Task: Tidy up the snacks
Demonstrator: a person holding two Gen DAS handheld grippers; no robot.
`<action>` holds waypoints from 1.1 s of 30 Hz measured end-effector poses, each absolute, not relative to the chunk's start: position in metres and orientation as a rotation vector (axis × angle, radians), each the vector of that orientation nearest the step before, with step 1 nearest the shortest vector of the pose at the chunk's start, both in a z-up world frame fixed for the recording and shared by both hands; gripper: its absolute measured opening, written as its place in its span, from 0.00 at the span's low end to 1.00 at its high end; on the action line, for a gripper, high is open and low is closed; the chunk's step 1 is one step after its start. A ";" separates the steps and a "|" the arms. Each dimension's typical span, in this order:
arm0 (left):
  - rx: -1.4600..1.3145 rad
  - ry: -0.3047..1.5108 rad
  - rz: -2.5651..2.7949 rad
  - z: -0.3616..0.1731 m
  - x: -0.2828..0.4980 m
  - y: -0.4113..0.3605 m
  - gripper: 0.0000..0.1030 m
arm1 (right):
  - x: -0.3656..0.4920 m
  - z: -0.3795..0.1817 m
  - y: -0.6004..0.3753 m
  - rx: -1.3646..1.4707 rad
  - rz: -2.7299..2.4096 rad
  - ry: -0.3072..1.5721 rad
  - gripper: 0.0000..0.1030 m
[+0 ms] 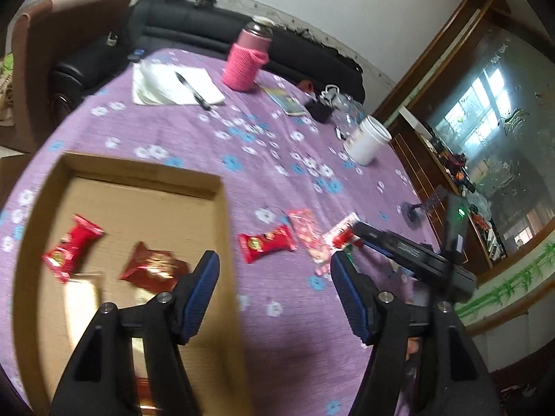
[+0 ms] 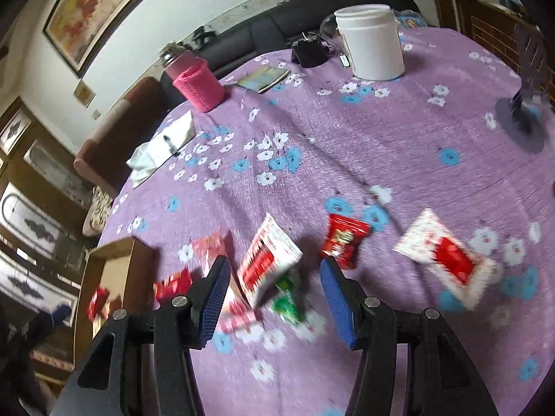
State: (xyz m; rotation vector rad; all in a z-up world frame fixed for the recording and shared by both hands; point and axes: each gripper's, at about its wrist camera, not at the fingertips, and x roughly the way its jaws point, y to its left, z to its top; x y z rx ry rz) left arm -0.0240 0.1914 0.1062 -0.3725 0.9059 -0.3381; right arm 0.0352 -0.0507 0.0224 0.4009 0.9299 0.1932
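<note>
Clearly both claws stood released, nothing between their pads. The left claw (image 1: 274, 277) hung over the right-hand wall of the cardboard box (image 1: 222, 215), where two red snack packets (image 1: 73, 248) lay on its floor, one bright and one darker. The right claw (image 2: 275, 287) hovered above a white-and-red packet (image 2: 269, 260) that sat tilted over a green wrapper (image 2: 286, 298); more snacks lay scattered on the purple flowered counter (image 2: 381, 138), among them a small red packet (image 2: 341, 239) and a larger white-and-red packet (image 2: 447, 256) off to the right.

The risk I judged greatest was a muddled grab: with the tilted packet overlapping the green one, the pads might close on both, or pinch only a crinkly edge and let it slip on the way to the box. A loose carry could also drop a snack on the box wall, not inside.

Much was smeared by motion blur, so labels on the wrappers could not be read. The box's near end was hidden behind the left claw's fingers, and in the right view only a corner of the box showed at the left edge. Whether anything else lay under the tilted packet could not be told.
</note>
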 end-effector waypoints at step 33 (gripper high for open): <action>0.134 1.046 -0.296 0.026 0.041 0.022 0.22 | -0.029 0.014 -0.123 0.438 0.228 0.800 0.20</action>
